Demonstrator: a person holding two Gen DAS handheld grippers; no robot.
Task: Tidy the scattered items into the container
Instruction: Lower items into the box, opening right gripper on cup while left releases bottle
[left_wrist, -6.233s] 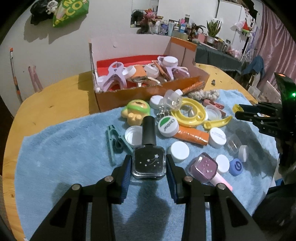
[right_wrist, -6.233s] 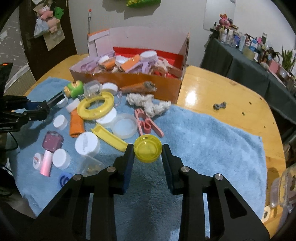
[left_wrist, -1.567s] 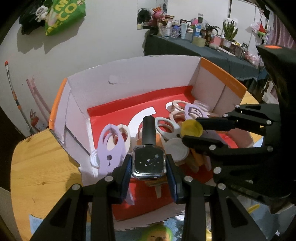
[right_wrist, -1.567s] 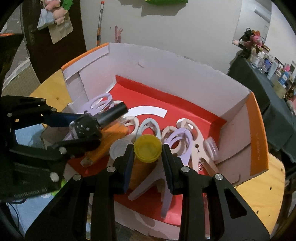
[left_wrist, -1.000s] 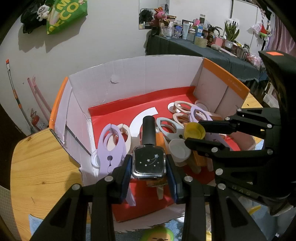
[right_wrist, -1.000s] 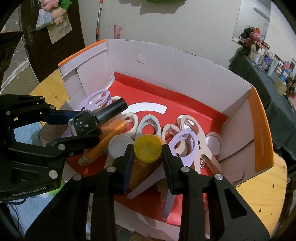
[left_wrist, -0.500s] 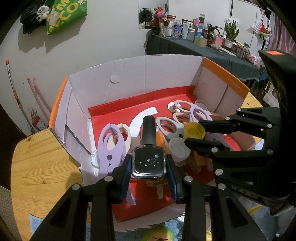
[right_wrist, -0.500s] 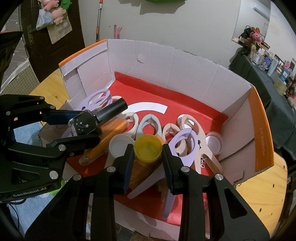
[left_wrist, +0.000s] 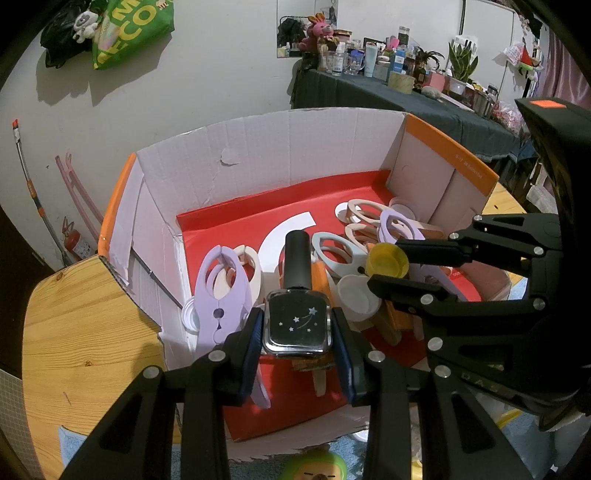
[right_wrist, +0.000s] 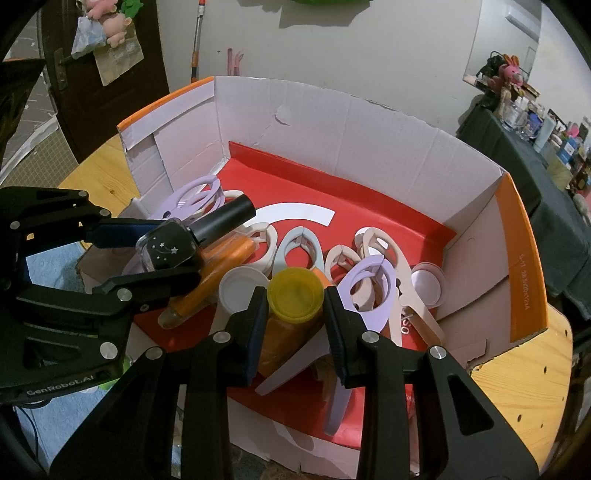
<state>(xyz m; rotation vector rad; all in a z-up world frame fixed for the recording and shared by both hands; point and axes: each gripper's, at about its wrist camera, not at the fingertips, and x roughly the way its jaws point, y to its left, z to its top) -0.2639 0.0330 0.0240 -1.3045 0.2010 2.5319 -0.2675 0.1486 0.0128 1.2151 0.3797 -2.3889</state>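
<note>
Both items carried off blue towel, now over box (left_wrist: 258, 147). Left tool (left_wrist: 297, 332) grips polish bottle (left_wrist: 297, 325), right tool (right_wrist: 295, 314) yellow cap (right_wrist: 295, 293); drop next, probably.

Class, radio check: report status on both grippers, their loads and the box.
Left gripper shut on black nail polish bottle. Right gripper shut on yellow cap. Both above cardboard box. Clips piled beneath; drop path crowded.

Black left gripper (left_wrist: 297, 341) with blue pads (left_wrist: 251, 347), silver screws (left_wrist: 217, 355)
</note>
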